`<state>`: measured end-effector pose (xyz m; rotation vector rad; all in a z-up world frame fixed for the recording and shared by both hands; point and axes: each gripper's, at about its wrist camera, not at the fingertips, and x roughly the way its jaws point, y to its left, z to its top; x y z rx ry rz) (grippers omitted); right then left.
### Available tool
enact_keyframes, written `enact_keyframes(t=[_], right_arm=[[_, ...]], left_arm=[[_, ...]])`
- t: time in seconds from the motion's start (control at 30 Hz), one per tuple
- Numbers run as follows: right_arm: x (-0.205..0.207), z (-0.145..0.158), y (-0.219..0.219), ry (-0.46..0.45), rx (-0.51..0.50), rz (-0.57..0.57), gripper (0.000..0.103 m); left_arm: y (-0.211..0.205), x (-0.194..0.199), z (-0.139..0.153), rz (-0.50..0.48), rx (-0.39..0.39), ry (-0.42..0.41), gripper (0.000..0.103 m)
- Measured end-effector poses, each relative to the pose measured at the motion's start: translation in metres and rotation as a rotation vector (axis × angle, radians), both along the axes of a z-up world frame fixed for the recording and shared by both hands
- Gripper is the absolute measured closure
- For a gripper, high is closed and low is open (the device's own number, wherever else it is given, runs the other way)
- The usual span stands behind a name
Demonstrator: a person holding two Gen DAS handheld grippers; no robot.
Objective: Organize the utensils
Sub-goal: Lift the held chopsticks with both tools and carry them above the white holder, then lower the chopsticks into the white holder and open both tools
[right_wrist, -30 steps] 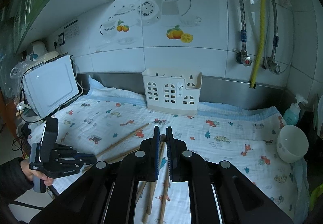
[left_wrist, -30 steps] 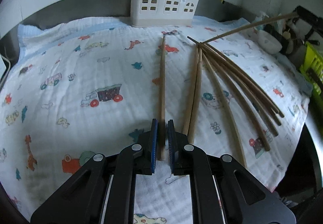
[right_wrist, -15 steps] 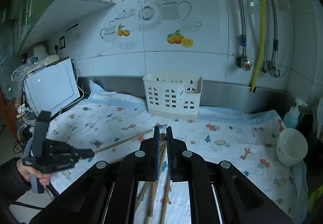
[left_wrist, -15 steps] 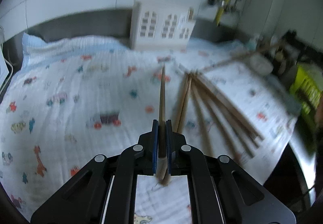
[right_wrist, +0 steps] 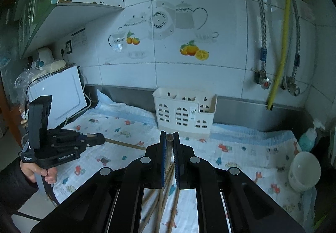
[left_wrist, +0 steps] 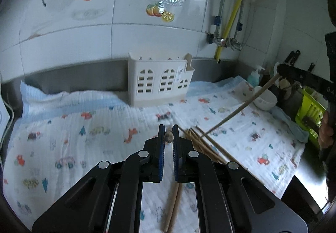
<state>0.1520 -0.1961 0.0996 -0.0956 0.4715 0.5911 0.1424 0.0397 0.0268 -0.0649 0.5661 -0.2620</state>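
Kitchen counter under a white printed cloth (left_wrist: pixel 88 128), with a white slotted holder (left_wrist: pixel 159 83) standing upright at the back against the steel splashback. Everything below placed against that holder.

Left gripper (left_wrist: pixel 168 138) in front of the holder, raised off the cloth, jaws clamped on one chopstick (left_wrist: pixel 169 137) seen end-on between the blue pads, its shaft showing again below the fingers. Same gripper seen from the right wrist view far to the holder's left (right_wrist: pixel 95 138), gripped by a hand (right_wrist: pixel 40 172), the stick running from its tip toward the holder's front.

Right gripper (right_wrist: pixel 169 142) also in front of the holder, just short of its base, jaws shut on a second stick (right_wrist: pixel 169 138), likewise end-on. From the left wrist view that stick (left_wrist: pixel 241 107) slanting from high at the holder's right down toward the cloth.

Loose bundle of chopsticks (left_wrist: pixel 201 142) lying on the cloth in front of the holder, slightly right, fanned and touching one another. Holder's slots partly visible from above; contents cannot be made out.

White bowl (right_wrist: pixel 304 170) well to the holder's right on the cloth's edge, blue soap bottle (right_wrist: pixel 308 136) just behind it. White appliance (right_wrist: pixel 61 98) well to the holder's left.
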Motion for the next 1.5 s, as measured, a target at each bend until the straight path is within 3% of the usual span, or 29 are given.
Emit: enact_keyframes(t=[0.2,0.53,0.7,0.9,1.1,1.37,1.5], right_arm=[[0.023,0.034,0.006,-0.048,-0.011,0.006,0.097],[0.08,0.097,0.015,-0.172,-0.018,-0.065,0.097],[0.114,0.11,0.016,-0.18,-0.009,-0.108,0.097],[0.153,0.102,0.025,-0.159,-0.026,-0.14,0.097],[0.183,0.072,0.039,-0.097,-0.072,-0.139,0.097],[0.197,0.04,0.043,-0.03,-0.094,-0.12,0.096],[0.195,0.039,0.041,-0.037,-0.093,-0.128,0.086]], left_arm=[[0.002,0.02,0.03,-0.011,0.002,-0.028,0.098],[-0.017,0.073,0.1,-0.034,0.097,-0.119,0.098],[-0.019,0.088,0.146,-0.013,0.107,-0.227,0.098],[-0.014,0.11,0.185,0.037,0.102,-0.325,0.098],[-0.009,0.145,0.178,0.09,0.097,-0.323,0.098],[0.001,0.18,0.134,0.114,0.06,-0.204,0.097],[0.006,0.187,0.123,0.113,0.036,-0.161,0.095]])
